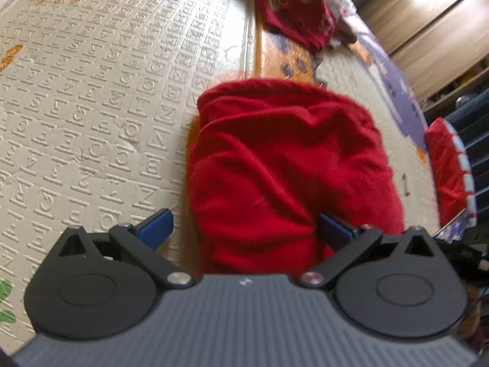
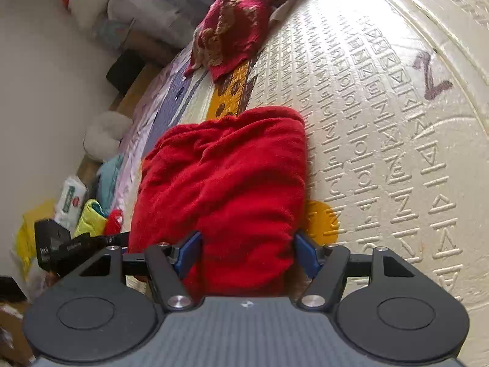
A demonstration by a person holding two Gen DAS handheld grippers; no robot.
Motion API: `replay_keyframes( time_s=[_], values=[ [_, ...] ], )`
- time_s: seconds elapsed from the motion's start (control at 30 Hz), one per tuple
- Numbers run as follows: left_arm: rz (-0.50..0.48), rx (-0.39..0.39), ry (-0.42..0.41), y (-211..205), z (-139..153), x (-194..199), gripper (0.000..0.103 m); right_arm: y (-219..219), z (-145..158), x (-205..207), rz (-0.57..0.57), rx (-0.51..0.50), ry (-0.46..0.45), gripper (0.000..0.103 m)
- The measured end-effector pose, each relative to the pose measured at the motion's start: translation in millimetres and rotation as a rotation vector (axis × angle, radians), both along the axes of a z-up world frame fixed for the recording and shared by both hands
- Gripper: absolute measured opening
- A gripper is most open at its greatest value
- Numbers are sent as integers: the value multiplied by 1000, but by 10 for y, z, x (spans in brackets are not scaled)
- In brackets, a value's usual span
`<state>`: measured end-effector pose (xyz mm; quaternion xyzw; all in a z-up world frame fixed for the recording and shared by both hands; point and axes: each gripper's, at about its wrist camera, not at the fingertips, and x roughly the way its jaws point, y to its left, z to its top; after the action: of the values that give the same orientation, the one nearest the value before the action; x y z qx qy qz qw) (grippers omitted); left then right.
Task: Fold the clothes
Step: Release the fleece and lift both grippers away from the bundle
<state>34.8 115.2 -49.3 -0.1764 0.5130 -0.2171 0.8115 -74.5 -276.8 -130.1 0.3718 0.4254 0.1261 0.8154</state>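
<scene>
A red fleece garment [image 1: 284,168] lies bundled in a rough folded block on the embossed cream play mat [image 1: 91,107]. My left gripper [image 1: 246,229] is open. Its blue fingertips [image 1: 156,227] straddle the garment's near end, the left one over bare mat and the right one against the cloth. In the right wrist view the same red garment [image 2: 229,183] fills the centre. My right gripper [image 2: 248,253] is open too, with the near end of the cloth lying between its wide-apart blue pads [image 2: 189,253].
A red patterned knit [image 1: 296,9] [image 2: 229,30] lies at the mat's far end. A red piece with white trim [image 1: 449,168] sits off the mat's right edge, near wooden cabinets [image 1: 428,15]. Wipes [image 2: 71,202], coloured cloths [image 2: 90,217] and a black device [image 2: 61,247] crowd the floor beside the mat.
</scene>
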Motion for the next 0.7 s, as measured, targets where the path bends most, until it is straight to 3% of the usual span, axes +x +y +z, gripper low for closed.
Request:
replay_keyframes(
  time_s=[0.13, 0.3, 0.4, 0.53, 0.6, 0.7],
  values=[
    [-10, -38, -30, 8, 49, -17, 103, -54, -32, 12, -20, 57, 8, 70],
    [-43, 19, -15, -149, -8, 26, 103, 23, -27, 67, -6, 30, 8, 70],
    [4, 99, -71, -128, 102, -8, 103, 229, 154, 31, 32, -110, -25, 70],
    [53, 341, -196, -189, 374, -182, 103, 503, 397, -18, 82, -296, -68, 71],
    [36, 409, -212, -275, 493, -306, 103, 640, 518, -43, 107, -389, -90, 77],
    [-50, 439, -203, -478, 674, -473, 103, 846, 700, -80, 144, -529, -123, 91]
  ],
)
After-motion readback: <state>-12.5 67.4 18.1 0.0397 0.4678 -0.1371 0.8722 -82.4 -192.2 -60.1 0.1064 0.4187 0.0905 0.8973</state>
